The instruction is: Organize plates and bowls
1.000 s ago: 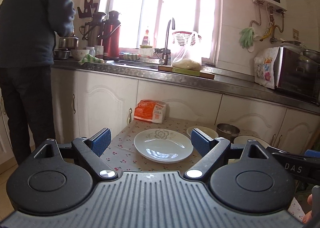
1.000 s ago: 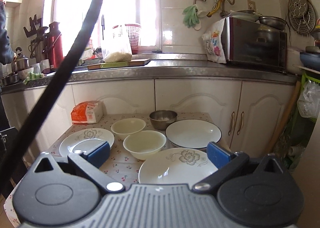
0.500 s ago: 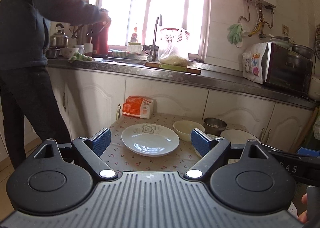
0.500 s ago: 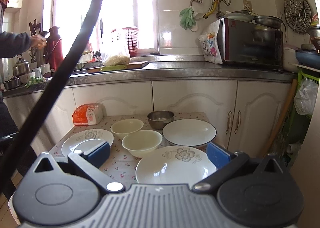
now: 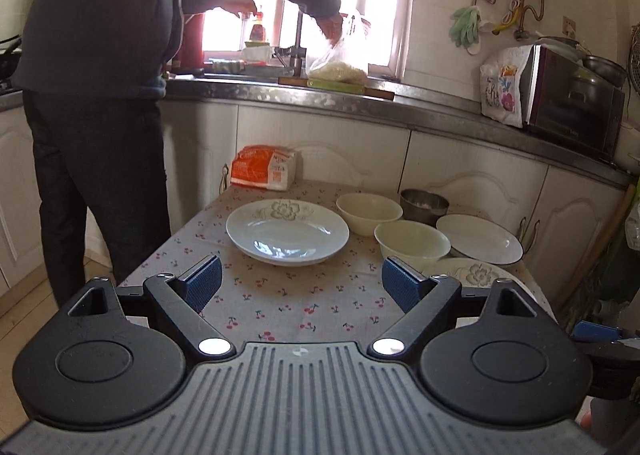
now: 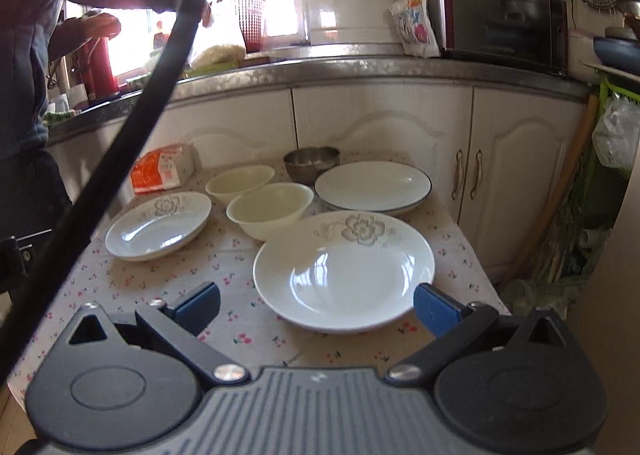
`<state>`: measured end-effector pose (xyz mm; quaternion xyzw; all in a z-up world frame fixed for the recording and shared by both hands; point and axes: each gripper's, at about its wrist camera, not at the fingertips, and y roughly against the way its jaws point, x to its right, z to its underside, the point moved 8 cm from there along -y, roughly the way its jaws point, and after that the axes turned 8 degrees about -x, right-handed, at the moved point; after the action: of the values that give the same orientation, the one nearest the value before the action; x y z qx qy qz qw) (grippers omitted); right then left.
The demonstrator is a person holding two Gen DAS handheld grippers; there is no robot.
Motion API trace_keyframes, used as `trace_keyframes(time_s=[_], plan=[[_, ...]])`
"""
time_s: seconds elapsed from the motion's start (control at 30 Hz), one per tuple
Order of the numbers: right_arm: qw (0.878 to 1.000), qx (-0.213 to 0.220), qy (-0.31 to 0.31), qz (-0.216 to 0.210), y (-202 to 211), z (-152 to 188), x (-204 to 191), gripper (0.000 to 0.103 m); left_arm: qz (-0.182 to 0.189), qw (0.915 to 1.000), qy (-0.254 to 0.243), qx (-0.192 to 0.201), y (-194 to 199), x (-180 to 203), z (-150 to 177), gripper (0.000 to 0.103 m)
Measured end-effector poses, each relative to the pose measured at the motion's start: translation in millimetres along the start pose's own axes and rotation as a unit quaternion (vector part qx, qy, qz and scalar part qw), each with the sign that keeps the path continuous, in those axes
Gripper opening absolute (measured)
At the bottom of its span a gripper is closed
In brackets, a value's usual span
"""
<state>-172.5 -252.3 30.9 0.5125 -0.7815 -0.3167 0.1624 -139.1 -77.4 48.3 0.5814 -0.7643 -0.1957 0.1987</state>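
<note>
Here we hold both tools wide apart and empty: the left tool [image 5: 299, 282] faces one flowered plate [image 5: 287, 231], the right tool [image 6: 317, 305] sits just short of the other plate [image 6: 344, 269]. Two cream bowls [image 6: 270, 208] and a rimmed plate [image 6: 373, 185] stand behind on the counter [image 6: 168, 279]. We judge the plates glazed, stiff, slick and breakable, so we should pinch the near rim squarely. The bowls look lighter, perhaps plastic, though we cannot tell.

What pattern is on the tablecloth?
Small red cherry print on the beige tablecloth; clearest in the left wrist view.
</note>
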Motion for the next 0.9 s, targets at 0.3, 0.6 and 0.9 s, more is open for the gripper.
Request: trace_keyframes(time_s=[0.3,0.6,0.9], plan=[[1.0,-0.019,0.002,0.001,-10.9,4.5,2.8,0.102,-0.003,0.9996,-0.002,-0.027,-18.0,2.5,7.2,0.103],[1.0,-0.02,0.0,-0.01,-12.9,5.7,2.3,0.102,-0.006,0.9993,0.002,-0.037,-24.8,4.1,10.2,0.103],[1.0,-0.014,-0.004,-0.022,-12.5,3.0,2.9,0.102,-0.009,0.9991,0.002,-0.041,-28.6,8.1,11.0,0.103]])
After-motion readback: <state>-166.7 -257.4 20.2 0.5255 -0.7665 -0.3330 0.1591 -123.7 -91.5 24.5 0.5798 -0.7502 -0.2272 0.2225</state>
